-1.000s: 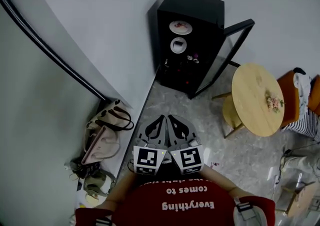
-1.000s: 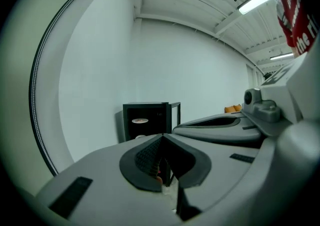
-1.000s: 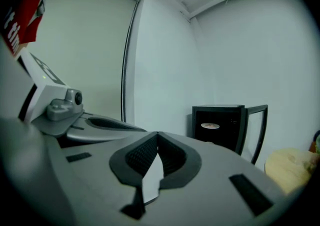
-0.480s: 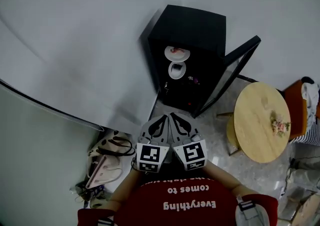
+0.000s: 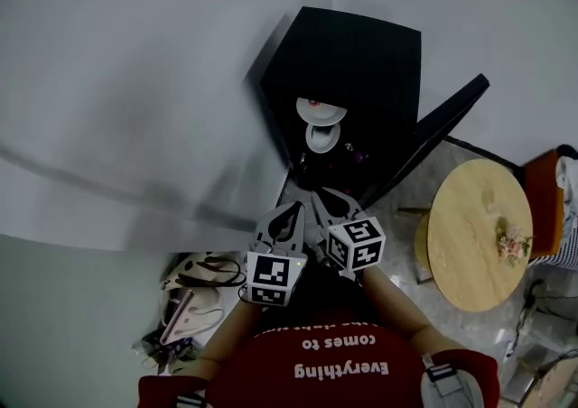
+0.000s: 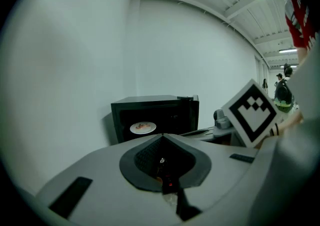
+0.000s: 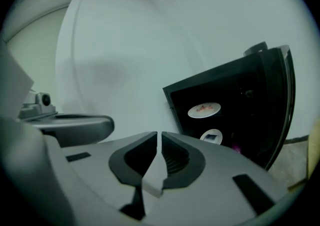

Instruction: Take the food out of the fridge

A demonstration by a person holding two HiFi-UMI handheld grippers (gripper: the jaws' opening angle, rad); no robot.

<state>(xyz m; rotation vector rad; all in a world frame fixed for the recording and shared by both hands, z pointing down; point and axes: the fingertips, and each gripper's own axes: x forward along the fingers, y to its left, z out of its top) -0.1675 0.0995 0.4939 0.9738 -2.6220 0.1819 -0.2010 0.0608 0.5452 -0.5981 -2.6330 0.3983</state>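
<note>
Food (image 7: pixel 203 108), a reddish helping too small to name, sits on a white plate (image 5: pixel 321 112) on the upper shelf of the black fridge (image 5: pixel 361 50). A second white dish (image 5: pixel 322 137) holding something dark is on the shelf below, and a few small purplish items (image 5: pixel 352 155), not identifiable, sit lower again. Left of the fridge and nearer the person, handbags (image 5: pixel 199 275) lie heaped on the floor by the white wall (image 5: pixel 135 81). Short of the fridge's open front, the left gripper (image 6: pixel 161 137) has its jaws pressed together with nothing between them, apparently because no grasp is due until the shelves are within reach. Just to its right and a little closer to the fridge, the right gripper (image 7: pixel 159 134) likewise has its jaws closed to a thin slit and holds nothing. Both point toward the shelves, well apart from the plate. On the fridge's right side its door (image 5: pixel 447 122) stands swung wide, leaving the shelves exposed for a straight reach. Farther right of the fridge, a round wooden table (image 5: pixel 461 217) bearing a small posy (image 5: pixel 513 242) looks the likely place to set the food down, with an orange seat (image 5: pixel 545 185) beyond it. The task appears to be at the approach: no plate shows outside the fridge, and the jaws must part before either dish can be taken.
</note>
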